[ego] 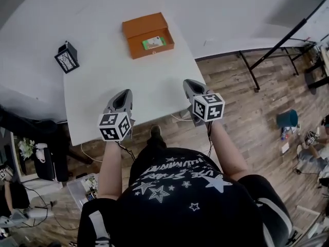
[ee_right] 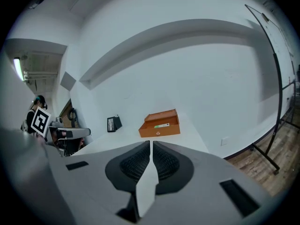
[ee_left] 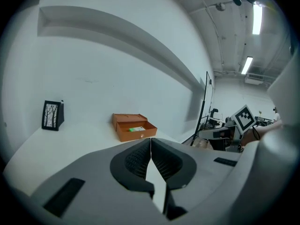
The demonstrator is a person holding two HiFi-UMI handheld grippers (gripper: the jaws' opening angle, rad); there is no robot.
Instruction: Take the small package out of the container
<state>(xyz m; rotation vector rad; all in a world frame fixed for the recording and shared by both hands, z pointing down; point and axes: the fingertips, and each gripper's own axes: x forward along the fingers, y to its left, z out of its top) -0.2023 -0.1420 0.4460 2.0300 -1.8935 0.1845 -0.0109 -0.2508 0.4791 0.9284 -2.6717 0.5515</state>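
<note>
Lying flat inside the open orange container [ego: 152, 50], the small package [ego: 154, 42] is seen with its green and white face turned up. Its long axis is set along the front wall of the container, so its short ends point to the two side walls; in the head view it runs left to right with a slight tilt. The lid [ego: 144, 24] is folded back toward the wall, probably so that the inside can be reached from above and from the near side.

The container is placed at the far part of the white surface [ego: 128, 76], well apart from both tools. A black lantern-like frame [ego: 67, 57] is stood at the far left corner, away from the container.

The left hand-held gripper [ego: 123, 94] and the right hand-held gripper [ego: 191, 84] are held over the near edge of the surface, both aimed roughly at the container. Each is clenched, with its ribbed pads brought together and nothing caught between them. It is judged that the task is not yet begun: one pair of jaws must be released before the package can be grasped, most easily across its short side.
</note>
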